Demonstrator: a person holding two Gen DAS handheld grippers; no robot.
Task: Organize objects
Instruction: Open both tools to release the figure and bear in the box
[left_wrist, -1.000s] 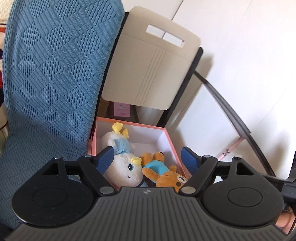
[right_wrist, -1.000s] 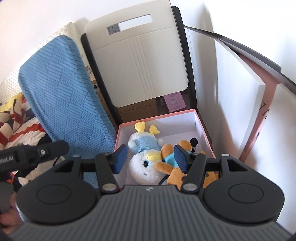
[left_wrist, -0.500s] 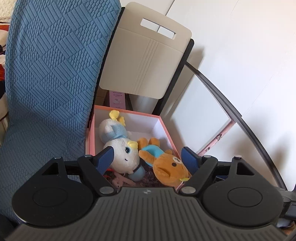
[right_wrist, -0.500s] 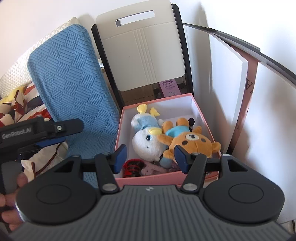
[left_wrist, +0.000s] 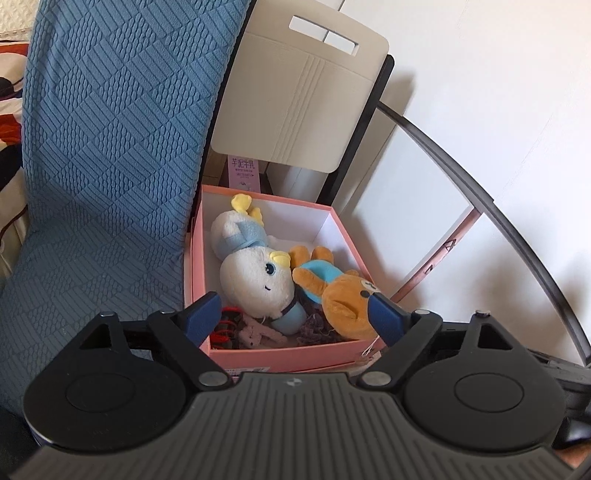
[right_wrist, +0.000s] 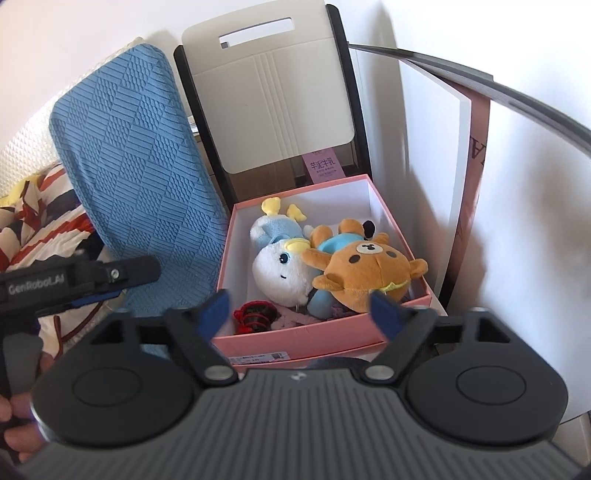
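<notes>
- White walls back a corner where a pink box sits beside a blue cushion, with a beige chair behind.
- Left gripper: jaws wide, just opened a little further, nothing between them, held over the box's near edge.
- Right gripper: jaws have just swung wide apart, empty, at the box's near rim.
- Inside the box: one white plush, one orange bear lying against it, one red-black item near the front.
</notes>
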